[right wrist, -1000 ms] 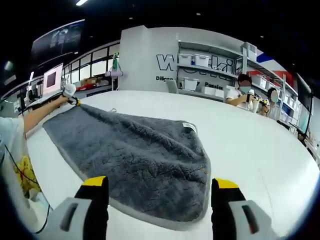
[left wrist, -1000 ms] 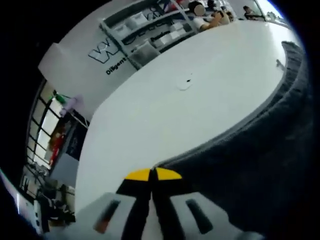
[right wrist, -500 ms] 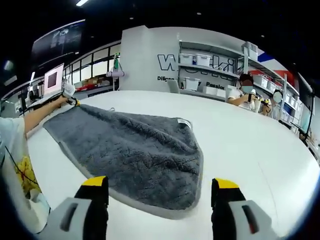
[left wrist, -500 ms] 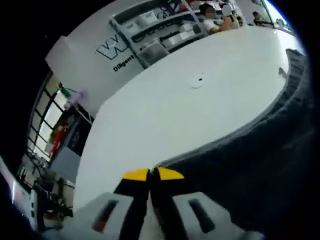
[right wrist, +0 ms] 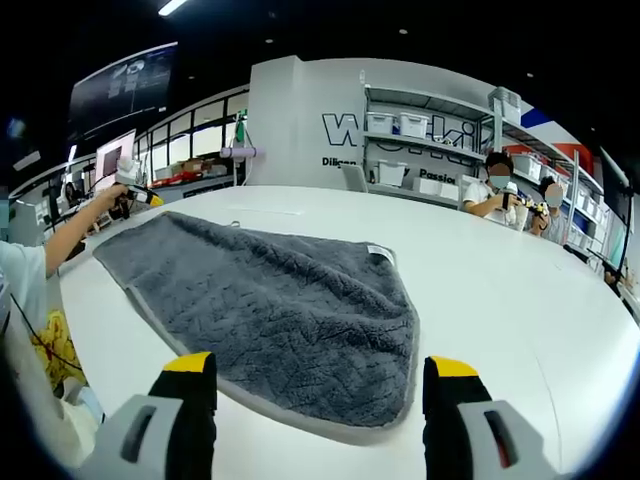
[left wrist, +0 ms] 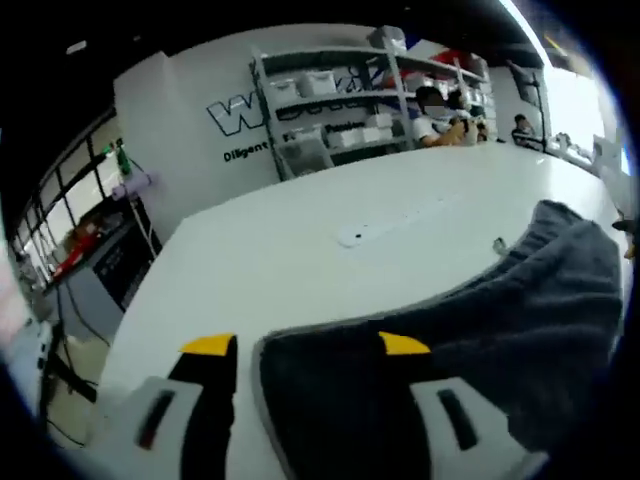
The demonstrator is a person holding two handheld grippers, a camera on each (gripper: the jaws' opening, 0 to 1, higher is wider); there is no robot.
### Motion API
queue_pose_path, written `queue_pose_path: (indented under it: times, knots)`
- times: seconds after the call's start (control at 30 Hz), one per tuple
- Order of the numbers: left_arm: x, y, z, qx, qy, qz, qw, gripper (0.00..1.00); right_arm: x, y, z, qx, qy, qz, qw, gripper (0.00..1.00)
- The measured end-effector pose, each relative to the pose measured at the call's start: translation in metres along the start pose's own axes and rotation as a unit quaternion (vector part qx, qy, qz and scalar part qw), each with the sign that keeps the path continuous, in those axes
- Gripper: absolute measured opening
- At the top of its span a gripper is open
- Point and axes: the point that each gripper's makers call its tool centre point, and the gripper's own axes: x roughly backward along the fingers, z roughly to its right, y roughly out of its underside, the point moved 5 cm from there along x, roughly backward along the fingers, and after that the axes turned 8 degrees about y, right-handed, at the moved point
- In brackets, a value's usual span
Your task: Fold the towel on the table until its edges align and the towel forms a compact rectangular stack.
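A: Fingers?

B: My left gripper (left wrist: 305, 345) has its yellow-tipped fingers (left wrist: 208, 346) spread wide, nothing pinched. The towel (left wrist: 470, 340) corner lies between them, its pale edge running down near the left finger; can't tell if it touches either one. My right gripper (right wrist: 313, 365) also has its jaws wide apart, hovering just short of the towel's near edge, touching nothing.

A: Towel itself?

B: Dark grey, thick, fluffy pile w/ a lighter grey stitched border. In the right gripper view it lies flat on the table (right wrist: 500, 290), shaped roughly like a triangle w/ rounded corners, and a small white tag (right wrist: 378, 251) sticks out at the far edge. In the left gripper view the far end is bunched up into a hump.

A: Table?

B: White, smooth, matte, big. There's a small mark or scrap (left wrist: 352, 237) on it, too small to ID.

A: Around it?

B: My sleeve and forearm (right wrist: 70, 235) reach along the left side of the right gripper view toward the towel's far corner. Behind: white wall w/ dark lettering, metal shelves (right wrist: 410, 140) w/ white bins, a few ppl sitting at the table's far side (right wrist: 495, 195).
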Motion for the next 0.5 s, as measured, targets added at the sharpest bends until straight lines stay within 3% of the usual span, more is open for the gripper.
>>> queue_pose_path:
  times: [0.1, 0.2, 0.5]
  knots:
    - [0.022, 0.018, 0.029, 0.03, 0.042, 0.002, 0.9987, 0.76, 0.001, 0.0, 0.001, 0.001, -0.001, -0.002, 1.0, 0.89]
    - [0.04, 0.032, 0.054, 0.026, 0.077, -0.004, 0.9967, 0.85, 0.001, -0.001, 0.004, 0.003, -0.001, -0.002, 1.0, 0.89]
    - [0.084, 0.051, 0.098, 0.019, 0.14, 0.002, 0.99, 0.98, -0.001, -0.005, 0.001, 0.009, -0.006, -0.002, 0.9999, 0.9]
